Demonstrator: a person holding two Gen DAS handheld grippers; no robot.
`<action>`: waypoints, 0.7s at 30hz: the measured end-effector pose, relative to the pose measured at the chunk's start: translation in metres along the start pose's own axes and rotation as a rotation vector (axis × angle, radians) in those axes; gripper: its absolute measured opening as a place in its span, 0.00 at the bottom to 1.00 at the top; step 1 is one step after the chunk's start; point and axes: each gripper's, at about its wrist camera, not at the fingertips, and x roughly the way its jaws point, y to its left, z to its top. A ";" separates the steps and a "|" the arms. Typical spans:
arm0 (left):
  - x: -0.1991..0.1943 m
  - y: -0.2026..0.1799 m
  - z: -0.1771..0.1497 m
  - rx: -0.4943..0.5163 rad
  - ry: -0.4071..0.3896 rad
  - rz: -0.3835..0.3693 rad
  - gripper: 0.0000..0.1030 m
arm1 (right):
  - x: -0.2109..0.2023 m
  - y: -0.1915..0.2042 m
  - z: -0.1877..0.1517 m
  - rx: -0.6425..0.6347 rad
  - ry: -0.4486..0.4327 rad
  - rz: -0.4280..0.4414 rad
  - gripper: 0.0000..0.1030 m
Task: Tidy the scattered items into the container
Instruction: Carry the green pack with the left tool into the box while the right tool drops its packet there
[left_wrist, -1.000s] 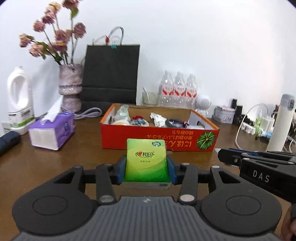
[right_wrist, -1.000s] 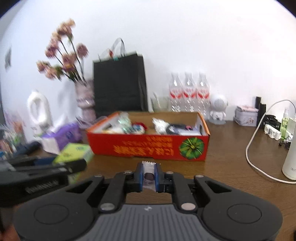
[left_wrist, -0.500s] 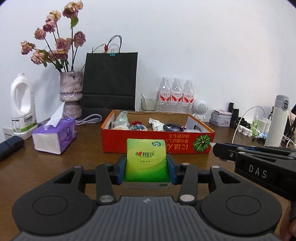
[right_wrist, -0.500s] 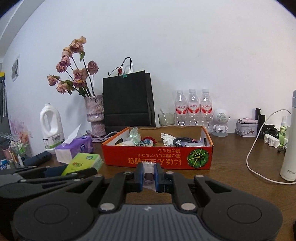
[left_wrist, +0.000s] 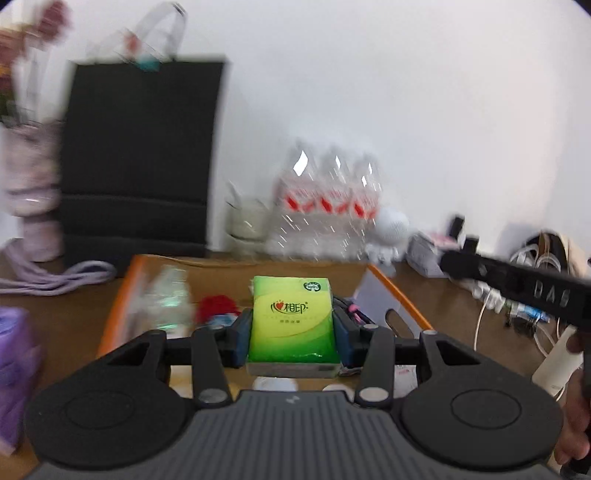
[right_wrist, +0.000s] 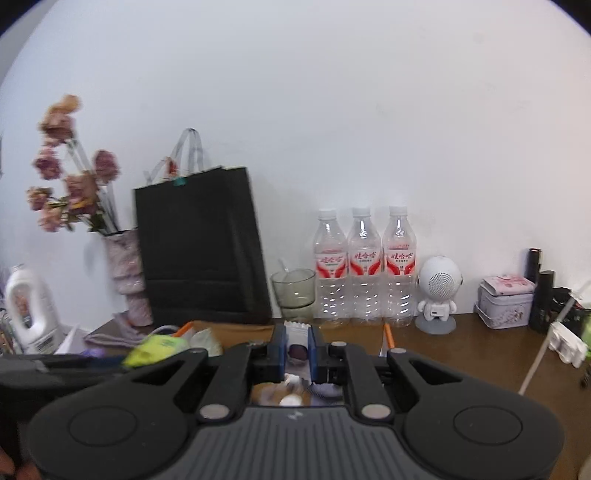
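While both claws hung over the orange box (left_wrist: 122, 295), the left claw (left_wrist: 293, 332) stayed clamped on the green tissue pack (left_wrist: 291, 317), long axis toward 12 o'clock; right claw (right_wrist: 298, 350), at its 3 o'clock, pinched a small white sachet (right_wrist: 297, 332).

My left gripper (left_wrist: 293, 334) is matt black plastic with blue pads, pinching a glossy green plastic-wrapped tissue pack (left_wrist: 292, 325). My right gripper (right_wrist: 298, 352) clamps a small shiny white sachet (right_wrist: 297, 338) with a crimped edge. The box (left_wrist: 122, 295) is cardboard with an orange rim, the table (right_wrist: 461, 350) smooth brown wood, the black bag (right_wrist: 201, 247) matt paper, the bottles (right_wrist: 364, 266) clear plastic
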 end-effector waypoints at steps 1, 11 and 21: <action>0.015 -0.003 0.001 0.020 0.029 -0.019 0.44 | 0.013 -0.004 0.004 0.003 0.020 0.003 0.10; 0.066 0.013 -0.010 0.006 0.213 -0.187 0.55 | 0.089 -0.019 -0.005 -0.006 0.202 0.024 0.11; 0.047 0.045 0.019 -0.079 0.132 -0.120 0.62 | 0.123 -0.013 -0.003 -0.030 0.328 0.073 0.11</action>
